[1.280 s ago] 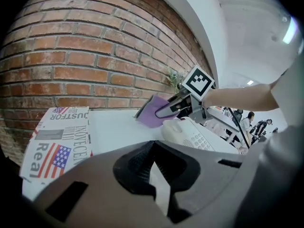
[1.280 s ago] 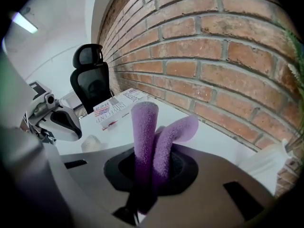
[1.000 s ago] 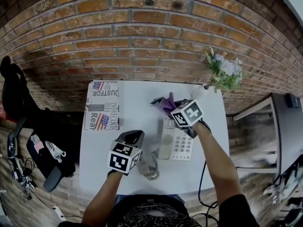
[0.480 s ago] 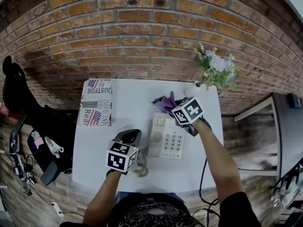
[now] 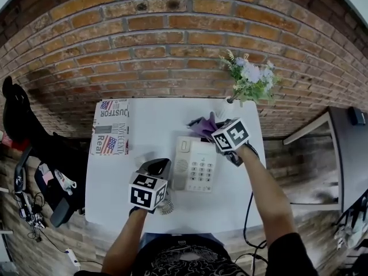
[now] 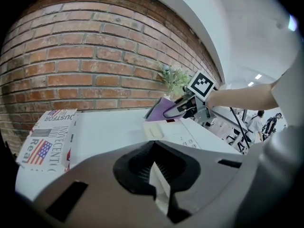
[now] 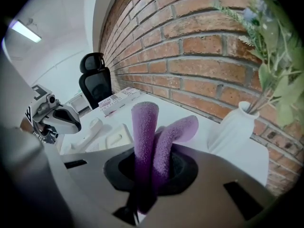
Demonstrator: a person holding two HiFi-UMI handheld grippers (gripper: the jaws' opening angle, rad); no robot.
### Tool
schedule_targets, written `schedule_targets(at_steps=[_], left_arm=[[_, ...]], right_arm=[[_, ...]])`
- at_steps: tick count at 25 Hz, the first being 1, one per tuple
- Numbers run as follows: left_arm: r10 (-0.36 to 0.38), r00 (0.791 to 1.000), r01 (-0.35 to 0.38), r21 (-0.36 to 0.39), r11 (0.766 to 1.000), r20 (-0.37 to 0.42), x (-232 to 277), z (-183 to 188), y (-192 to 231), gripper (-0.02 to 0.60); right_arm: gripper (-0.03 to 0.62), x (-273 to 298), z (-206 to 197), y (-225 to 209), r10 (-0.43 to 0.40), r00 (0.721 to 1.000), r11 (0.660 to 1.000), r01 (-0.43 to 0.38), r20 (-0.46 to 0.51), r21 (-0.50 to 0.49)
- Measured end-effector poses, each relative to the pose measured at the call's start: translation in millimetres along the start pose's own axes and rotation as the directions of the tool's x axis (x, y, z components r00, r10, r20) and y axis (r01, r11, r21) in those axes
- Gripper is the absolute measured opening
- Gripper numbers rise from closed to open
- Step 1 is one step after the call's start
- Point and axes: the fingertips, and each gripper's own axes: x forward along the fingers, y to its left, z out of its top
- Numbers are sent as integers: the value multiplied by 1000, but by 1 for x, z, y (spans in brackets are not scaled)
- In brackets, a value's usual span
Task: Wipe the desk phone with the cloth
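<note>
The right tool (image 5: 214, 129) pinches the purple cloth (image 5: 201, 125) by the desk phone's (image 5: 198, 168) far edge. The left tool (image 5: 158, 168), at its near-left corner, clamps a cream piece, likely the handset (image 6: 159, 186). Wiping looks barely begun.

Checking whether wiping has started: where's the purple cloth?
Clamped in the right gripper, the cloth is at the desk phone's far edge, near the white vase.

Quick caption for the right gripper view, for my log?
Right gripper clamped on a folded purple cloth, desk phone ahead on the white table, vase by the brick wall.
</note>
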Motion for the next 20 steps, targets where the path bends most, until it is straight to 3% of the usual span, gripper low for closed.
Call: schedule_targets(at_steps=[12, 20], left_arm=[[-3, 1000, 2, 21, 1000, 9, -4, 5, -11, 6], [14, 998, -16, 36, 999, 63, -19, 25, -5, 6]], right_arm=[[48, -25, -19, -15, -57, 998, 997, 56, 23, 43], [48, -78, 6, -6, -153, 969, 987, 140, 192, 83]])
